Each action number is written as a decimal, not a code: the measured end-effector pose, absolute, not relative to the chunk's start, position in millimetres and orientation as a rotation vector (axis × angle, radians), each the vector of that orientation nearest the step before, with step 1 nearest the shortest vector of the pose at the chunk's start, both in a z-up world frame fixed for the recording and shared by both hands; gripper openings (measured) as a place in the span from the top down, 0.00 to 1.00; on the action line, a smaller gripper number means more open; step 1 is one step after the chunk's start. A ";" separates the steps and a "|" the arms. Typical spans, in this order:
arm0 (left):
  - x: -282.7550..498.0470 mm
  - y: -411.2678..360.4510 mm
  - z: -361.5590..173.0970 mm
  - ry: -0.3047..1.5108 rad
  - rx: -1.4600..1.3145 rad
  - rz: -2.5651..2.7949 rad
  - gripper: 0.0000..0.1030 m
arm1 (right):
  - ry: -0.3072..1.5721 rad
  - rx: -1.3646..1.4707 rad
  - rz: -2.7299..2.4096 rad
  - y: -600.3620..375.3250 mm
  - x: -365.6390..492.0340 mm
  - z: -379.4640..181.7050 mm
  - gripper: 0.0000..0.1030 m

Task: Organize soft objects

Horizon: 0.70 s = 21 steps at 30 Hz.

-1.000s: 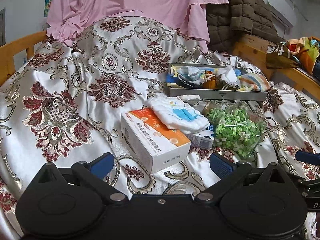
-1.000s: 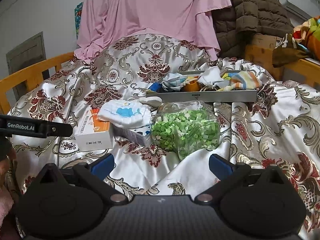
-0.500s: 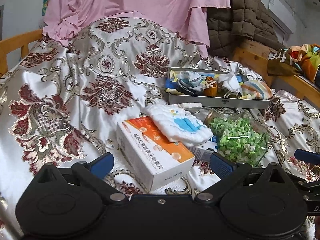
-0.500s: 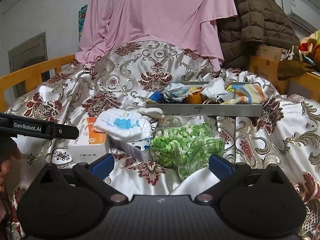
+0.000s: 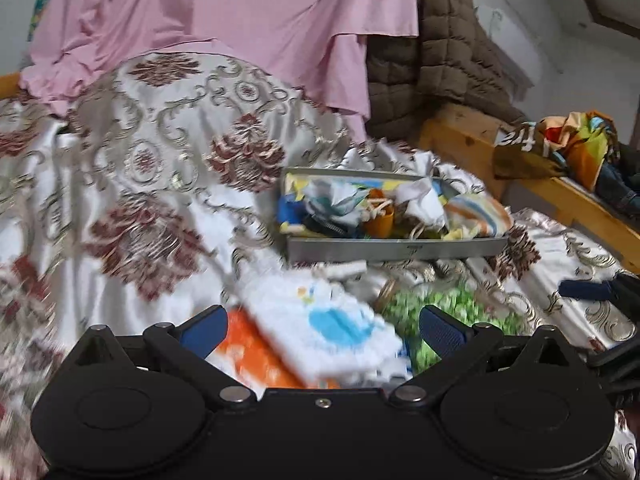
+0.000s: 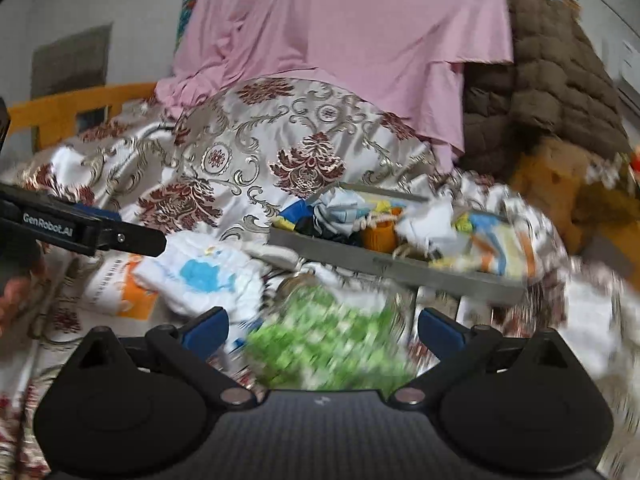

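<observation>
A folded white cloth with a blue print (image 5: 324,328) lies on an orange-and-white box (image 5: 256,356). My left gripper (image 5: 322,330) is open, its jaws either side of the cloth just in front. A clear bag of green pieces (image 6: 328,344) lies right of the cloth (image 6: 208,276). My right gripper (image 6: 322,330) is open, with the bag between its jaws. A grey tray (image 5: 396,246) of mixed soft cloths sits behind; it also shows in the right wrist view (image 6: 400,268). Both views are blurred.
Everything lies on a floral satin bedspread (image 5: 152,184). A pink sheet (image 5: 224,20) and brown quilt (image 5: 448,52) hang behind. A wooden bed rail (image 5: 568,196) with colourful cloth runs on the right. The left gripper's arm (image 6: 80,232) crosses the right wrist view.
Both grippers have moved forward and down toward the items: the left onto the white cloth and box, the right onto the green bag. Both stay open.
</observation>
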State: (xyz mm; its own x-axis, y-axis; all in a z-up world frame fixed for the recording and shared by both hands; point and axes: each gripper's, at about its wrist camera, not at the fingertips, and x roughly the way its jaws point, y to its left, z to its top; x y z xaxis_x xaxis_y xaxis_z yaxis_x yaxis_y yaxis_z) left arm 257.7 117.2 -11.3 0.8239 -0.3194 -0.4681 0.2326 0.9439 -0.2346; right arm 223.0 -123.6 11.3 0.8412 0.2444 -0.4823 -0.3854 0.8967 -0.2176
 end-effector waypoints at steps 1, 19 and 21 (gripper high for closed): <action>265.3 119.2 -12.3 0.525 -0.176 -0.307 0.01 | 0.463 -0.344 0.342 -120.5 230.7 13.7 0.00; 358.7 151.2 -36.4 0.729 -0.344 -0.382 0.03 | 0.555 -0.711 0.547 -50.1 354.8 1.5 0.00; 365.7 155.0 -39.5 0.755 -0.363 -0.390 0.05 | 0.571 -0.763 0.572 -42.4 361.8 -2.6 0.00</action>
